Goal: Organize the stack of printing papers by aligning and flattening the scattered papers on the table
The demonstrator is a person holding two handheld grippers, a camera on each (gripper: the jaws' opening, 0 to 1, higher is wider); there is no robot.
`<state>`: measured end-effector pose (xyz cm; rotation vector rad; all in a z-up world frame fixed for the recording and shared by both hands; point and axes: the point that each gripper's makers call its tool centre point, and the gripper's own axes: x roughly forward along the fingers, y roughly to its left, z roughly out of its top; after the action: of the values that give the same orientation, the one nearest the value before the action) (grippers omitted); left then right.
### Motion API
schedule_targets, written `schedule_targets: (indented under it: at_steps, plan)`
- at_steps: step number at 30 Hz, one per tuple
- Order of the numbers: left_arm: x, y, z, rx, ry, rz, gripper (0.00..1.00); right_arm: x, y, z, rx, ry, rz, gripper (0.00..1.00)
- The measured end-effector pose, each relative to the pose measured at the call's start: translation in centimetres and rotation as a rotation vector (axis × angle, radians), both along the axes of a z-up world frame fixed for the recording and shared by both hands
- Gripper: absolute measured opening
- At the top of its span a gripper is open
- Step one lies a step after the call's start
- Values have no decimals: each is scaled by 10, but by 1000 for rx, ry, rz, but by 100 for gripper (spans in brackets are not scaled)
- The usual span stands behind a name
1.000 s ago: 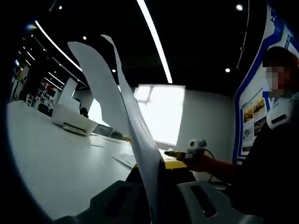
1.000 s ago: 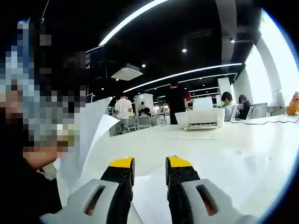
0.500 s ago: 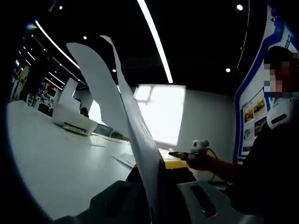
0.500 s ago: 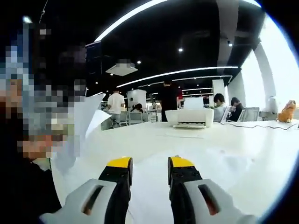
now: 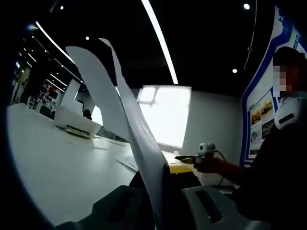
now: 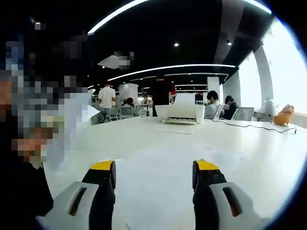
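Left tongs [image 5: 160,179]: we see them clamped on a sheaf of printing papers [image 5: 124,120], sheets held on edge between the yellow-tipped jaws and rising up and to the left, top corners fanned apart and curling. Papers are lifted off the white tabletop [image 5: 53,163].

In the left gripper view we also see a white printer [image 5: 76,125] far across the tabletop, a few loose sheets [image 5: 125,163] lying flat near the middle, and the right tongs [image 5: 192,158] coming in from the right, gripped by the person's hand [image 5: 211,164].

Right tongs [image 6: 153,175]: jaws wide apart, nothing between them, just bare tabletop [image 6: 158,158] showing in the gap. We can't tell whether the tips touch the surface.

In the right gripper view the held papers [image 6: 72,122] show at the left edge, upright, partly behind mosaic. Printer [image 6: 182,114] sits at the far side of the tabletop, a cable [image 6: 240,125] runs along to its right, an orange plush toy [image 6: 284,115] at the far right. Several people [image 6: 106,98] stand or sit behind the printer.
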<state>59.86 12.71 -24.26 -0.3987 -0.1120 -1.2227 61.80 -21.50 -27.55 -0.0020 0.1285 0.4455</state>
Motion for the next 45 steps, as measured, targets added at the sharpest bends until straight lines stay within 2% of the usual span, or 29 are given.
schedule_targets:
  at_steps: [3,6,10,17,22,26,32,45]
  plan:
    - [0,0,0,0,-1,-1,6,0,-4,-3,12,11,-20,66]
    - [-1,0,0,0,-1,-2,6,0,-5,-13,-8,46,-29,71]
    - [-1,0,0,0,-2,-2,6,0,-7,-17,-16,59,-39,75]
    - [-2,0,1,0,-2,-3,6,5,-11,-11,-45,62,-52,78]
    - [-2,0,1,-1,-3,-4,6,10,-12,-8,-79,65,-57,79]
    - [-2,0,1,-2,-4,-5,6,12,-16,-16,-103,74,-74,79]
    - [-2,0,1,-4,-4,-7,6,16,-23,-22,-95,84,-93,78]
    - [-2,0,1,-2,-5,-7,6,28,-24,-20,-120,66,-74,76]
